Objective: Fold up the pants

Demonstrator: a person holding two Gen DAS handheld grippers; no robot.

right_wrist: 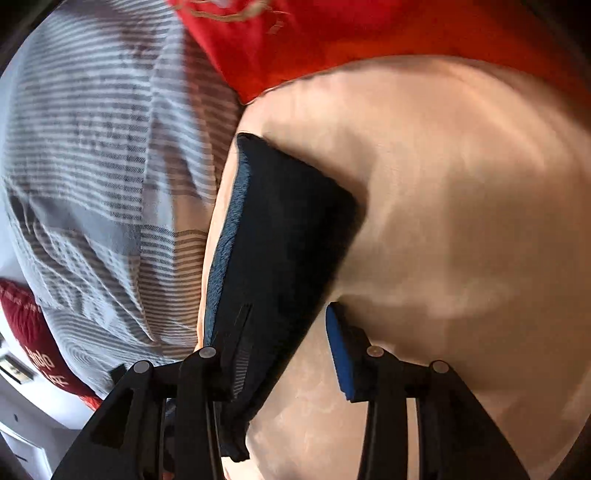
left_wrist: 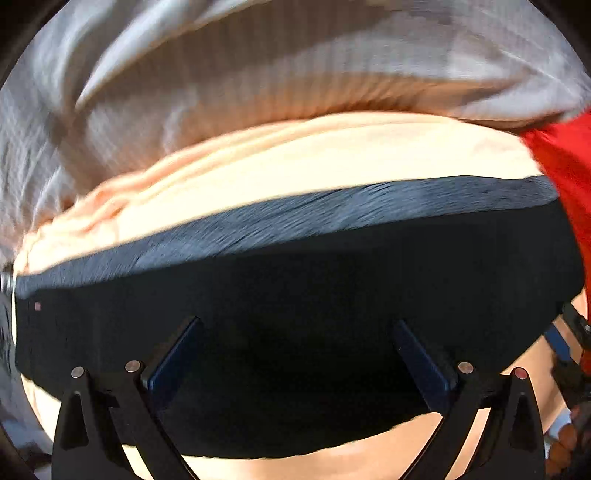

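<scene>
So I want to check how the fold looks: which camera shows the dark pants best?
The left wrist view: the pants stretch across the frame, the folded edge running side to side. The right wrist view shows the pants only as a narrow end-on strip on the peach sheet.

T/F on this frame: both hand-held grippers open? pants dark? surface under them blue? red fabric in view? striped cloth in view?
1. Both hand-held grippers are open. True: the left hand-held gripper and the right hand-held gripper both show spread fingers.
2. The pants are dark. True: black or navy.
3. The pants lie on a blue surface. False: they lie on a peach sheet.
4. No red fabric is in view. False: a red cloth lies beyond the sheet.
5. A striped grey cloth is in view. True.
</scene>
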